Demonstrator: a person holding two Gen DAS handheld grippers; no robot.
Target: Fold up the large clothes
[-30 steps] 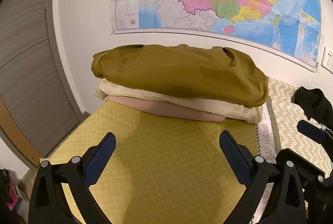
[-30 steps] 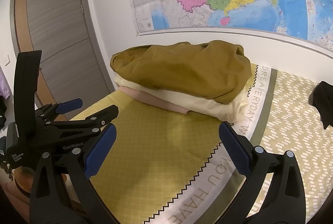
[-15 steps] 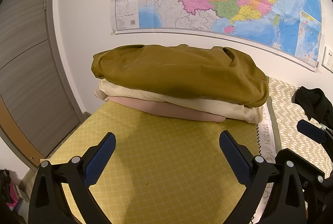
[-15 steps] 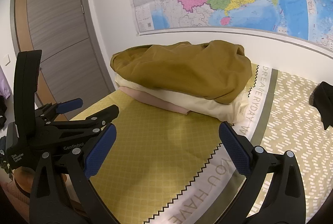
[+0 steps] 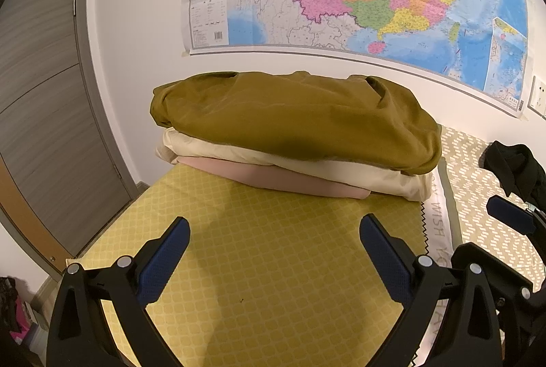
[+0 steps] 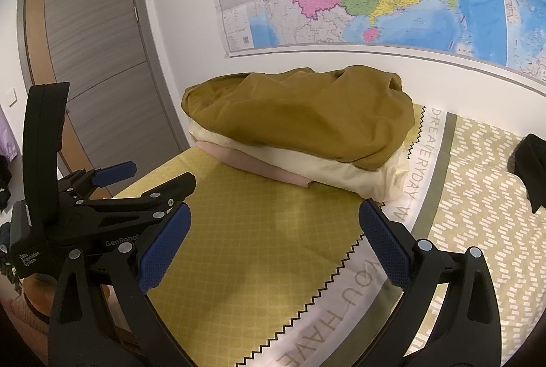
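Left wrist view unchanged, left gripper [image 5: 274, 240] still open, folded stack [image 5: 293, 131] unmoved.

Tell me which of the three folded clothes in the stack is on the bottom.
The pink garment is on the bottom, lying directly on the yellow bedcover. The cream garment sits on it, and the mustard garment tops the stack.
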